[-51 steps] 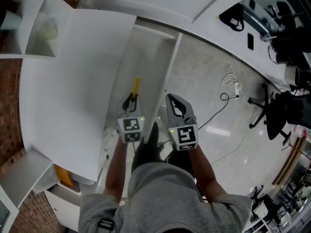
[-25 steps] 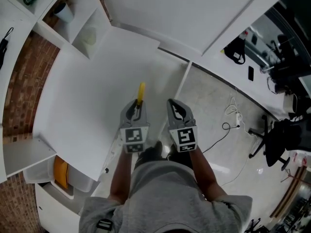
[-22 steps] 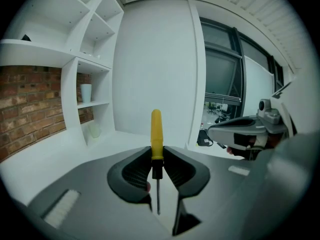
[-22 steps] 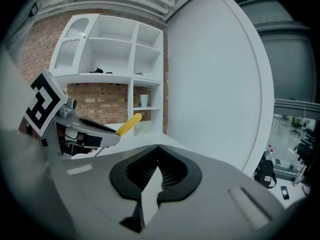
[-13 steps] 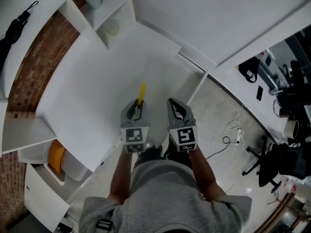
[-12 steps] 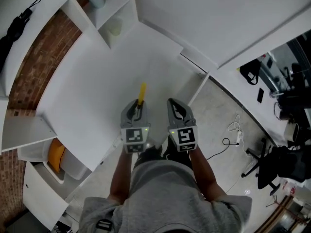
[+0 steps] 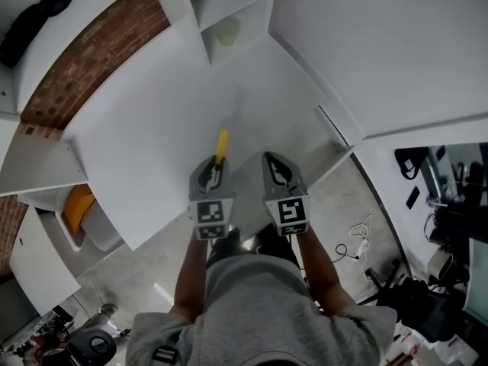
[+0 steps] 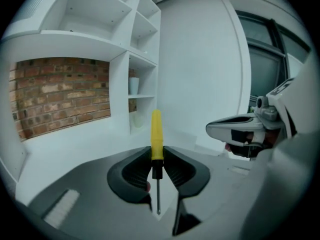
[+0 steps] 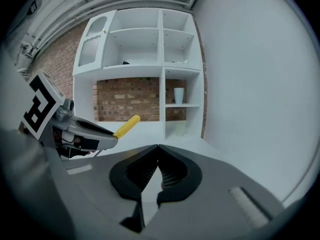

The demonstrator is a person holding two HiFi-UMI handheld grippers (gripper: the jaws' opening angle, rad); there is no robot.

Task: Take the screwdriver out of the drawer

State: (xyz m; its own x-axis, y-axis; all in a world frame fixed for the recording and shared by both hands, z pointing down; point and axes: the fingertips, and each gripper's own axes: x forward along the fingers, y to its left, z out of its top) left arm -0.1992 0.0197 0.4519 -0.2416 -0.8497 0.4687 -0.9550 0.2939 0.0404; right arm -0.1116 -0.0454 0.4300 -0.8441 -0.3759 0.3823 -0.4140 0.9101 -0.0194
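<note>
My left gripper (image 7: 216,166) is shut on a screwdriver (image 7: 221,146) with a yellow handle; the handle sticks out past the jaws over the white counter (image 7: 152,158). In the left gripper view the screwdriver (image 8: 156,136) stands between the pads, its black collar and thin metal shaft pointing back toward the camera. My right gripper (image 7: 276,166) hangs just to the right of it, shut with nothing in it. In the right gripper view its fingertips (image 9: 158,147) meet, and the left gripper (image 9: 82,131) with the yellow handle (image 9: 127,125) shows at the left. No drawer is in view.
White shelving (image 9: 150,59) with open cubbies stands against a brick wall (image 9: 127,99) beyond the counter; a pale cup (image 9: 178,95) sits in one cubby. An orange thing lies in a bin (image 7: 76,212) under the counter at the left. Cables (image 7: 354,242) lie on the floor at right.
The whole scene has swung round under both grippers: the shelving and brick wall have come into view ahead, the floor and cables have slid right. The left gripper still holds the screwdriver.
</note>
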